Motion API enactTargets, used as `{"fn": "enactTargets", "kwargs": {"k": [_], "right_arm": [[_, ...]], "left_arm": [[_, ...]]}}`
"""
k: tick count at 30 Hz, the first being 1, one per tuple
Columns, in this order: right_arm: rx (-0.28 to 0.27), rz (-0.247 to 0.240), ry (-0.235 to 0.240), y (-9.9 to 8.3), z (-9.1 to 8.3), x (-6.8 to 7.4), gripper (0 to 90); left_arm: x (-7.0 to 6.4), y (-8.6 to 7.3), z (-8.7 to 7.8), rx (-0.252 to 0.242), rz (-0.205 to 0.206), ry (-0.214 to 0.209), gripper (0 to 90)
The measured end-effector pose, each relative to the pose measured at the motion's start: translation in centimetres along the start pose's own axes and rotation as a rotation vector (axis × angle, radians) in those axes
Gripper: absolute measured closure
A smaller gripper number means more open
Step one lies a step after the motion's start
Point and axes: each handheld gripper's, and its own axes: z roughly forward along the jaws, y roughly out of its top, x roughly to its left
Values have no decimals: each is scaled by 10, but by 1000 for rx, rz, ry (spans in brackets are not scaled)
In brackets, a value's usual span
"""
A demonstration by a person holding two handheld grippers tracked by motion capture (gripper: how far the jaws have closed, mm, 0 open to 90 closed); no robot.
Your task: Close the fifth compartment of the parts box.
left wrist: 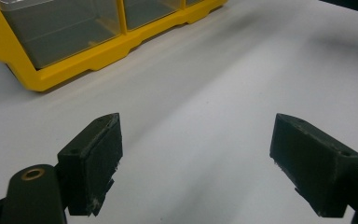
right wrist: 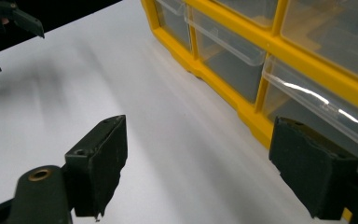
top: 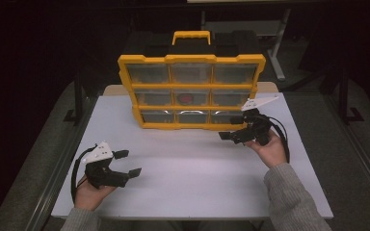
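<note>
Right gripper (top: 235,128) agape, empty, near organizer (top: 191,91) lower-right drawer (top: 225,116); left gripper (top: 127,163) agape, empty, well apart; drawers shut; work seemingly unstarted.

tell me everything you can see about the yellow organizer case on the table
The organizer case stands upright on its edge at the far side of the white table, front facing the person. Its frame looks like yellow plastic, with a yellow carry handle on top and a black back. Three rows of three clear drawers fill the front, all shut; the middle one holds something reddish, too small to identify. The right gripper, open, is close to the bottom right drawer; whether it touches is unclear.
</note>
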Motion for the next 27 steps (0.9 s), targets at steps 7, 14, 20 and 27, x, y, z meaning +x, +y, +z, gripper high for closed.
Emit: {"fn": "enactTargets", "kwargs": {"k": [7,14,20,27], "right_arm": [[0,8,-3,-9,-4,-1,172],[-1,17,-19,-19,-9,-2,169],[-6,27,-29,-28,-16,-4,164],[-6,35,-47,-38,-23,-5,145]], "left_arm": [[2,-2,1,1,-3,5,168],[2,-5,1,0,-24,4,168],[4,-8,3,9,-27,2,168],[5,-9,4,18,-25,4,168]]}}
